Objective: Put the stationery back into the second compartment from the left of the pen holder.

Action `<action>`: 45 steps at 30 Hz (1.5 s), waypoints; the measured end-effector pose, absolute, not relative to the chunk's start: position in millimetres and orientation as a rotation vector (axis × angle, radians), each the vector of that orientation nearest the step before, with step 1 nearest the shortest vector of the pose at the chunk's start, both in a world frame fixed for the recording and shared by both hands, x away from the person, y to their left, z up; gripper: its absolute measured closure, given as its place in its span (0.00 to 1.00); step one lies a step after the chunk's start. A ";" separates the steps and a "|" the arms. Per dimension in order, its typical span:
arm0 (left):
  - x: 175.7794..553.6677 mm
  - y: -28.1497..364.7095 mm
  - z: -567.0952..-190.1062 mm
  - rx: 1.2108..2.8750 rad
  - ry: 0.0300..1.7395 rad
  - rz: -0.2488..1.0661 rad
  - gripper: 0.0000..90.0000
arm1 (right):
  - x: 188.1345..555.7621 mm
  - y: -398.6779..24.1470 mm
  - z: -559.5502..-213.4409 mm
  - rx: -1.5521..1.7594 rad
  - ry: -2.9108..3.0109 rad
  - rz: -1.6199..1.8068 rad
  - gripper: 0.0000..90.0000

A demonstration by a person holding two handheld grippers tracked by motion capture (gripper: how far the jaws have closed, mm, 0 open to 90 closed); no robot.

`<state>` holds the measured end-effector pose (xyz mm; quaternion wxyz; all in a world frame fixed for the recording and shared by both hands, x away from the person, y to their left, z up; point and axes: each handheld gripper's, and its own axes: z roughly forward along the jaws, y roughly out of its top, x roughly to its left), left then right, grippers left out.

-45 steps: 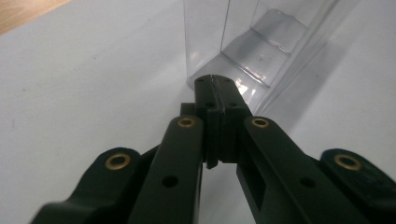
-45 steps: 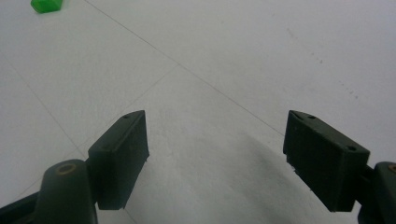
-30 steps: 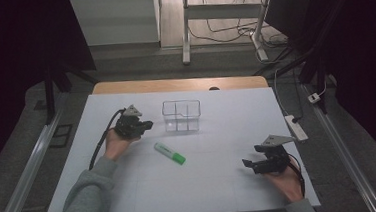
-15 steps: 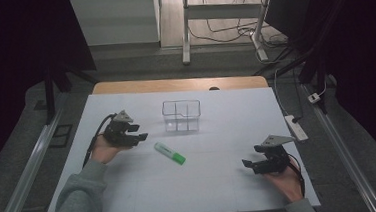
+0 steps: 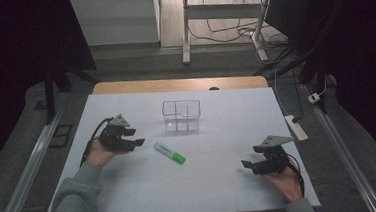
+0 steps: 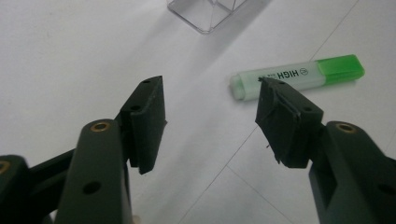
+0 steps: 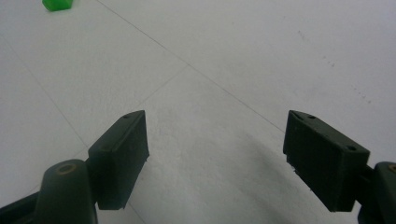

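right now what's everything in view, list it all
highlighter: 1, pale body with green cap, lying flat on the table between the two grippers, nearer the left one
clear container: 1, see-through plastic with dividers, upright beyond the highlighter
table: 1, white sheet over a wooden top, wood showing along the far edge
power strip: 1, white, on the floor off the table's right side
left gripper: 1, black, jaws open with nothing between them, just left of the highlighter
right gripper: 1, black, jaws open and empty, near the table's right front
sleeve: 1, grey, on the left forearm at the bottom
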<state>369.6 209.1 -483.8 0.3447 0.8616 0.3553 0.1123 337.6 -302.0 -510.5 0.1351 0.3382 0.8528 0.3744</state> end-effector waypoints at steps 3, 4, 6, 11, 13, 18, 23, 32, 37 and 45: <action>370.6 206.6 -485.0 2.247 0.911 0.286 0.50 | 337.5 -302.0 -510.4 0.979 2.470 1.089 0.24; 371.0 205.9 -485.5 2.252 0.908 0.284 0.51 | 337.5 -302.1 -510.2 0.979 2.469 1.088 0.24; 372.2 204.6 -486.7 2.256 0.902 0.277 0.53 | 337.5 -302.2 -510.2 0.979 2.469 1.090 0.24; 376.7 201.0 -491.2 2.273 0.896 0.263 0.58 | 337.0 -301.6 -509.3 0.979 2.467 1.094 0.24; 378.8 199.3 -493.3 2.285 0.891 0.257 0.59 | 337.1 -301.5 -509.4 0.979 2.468 1.093 0.24; 383.8 194.0 -499.6 2.305 0.886 0.243 0.66 | 337.3 -301.3 -509.7 0.978 2.471 1.091 0.24; 386.3 188.9 -504.0 2.322 0.869 0.242 0.77 | 337.4 -301.4 -509.8 0.978 2.473 1.091 0.24; 393.2 181.4 -511.9 2.326 0.866 0.234 0.99 | 337.6 -300.8 -510.5 0.976 2.476 1.087 0.24; 396.5 176.4 -517.3 2.339 0.865 0.214 0.99 | 337.9 -300.6 -510.8 0.977 2.478 1.079 0.24; 399.7 173.4 -522.1 2.338 0.868 0.192 0.99 | 337.8 -300.7 -510.9 0.978 2.479 1.078 0.24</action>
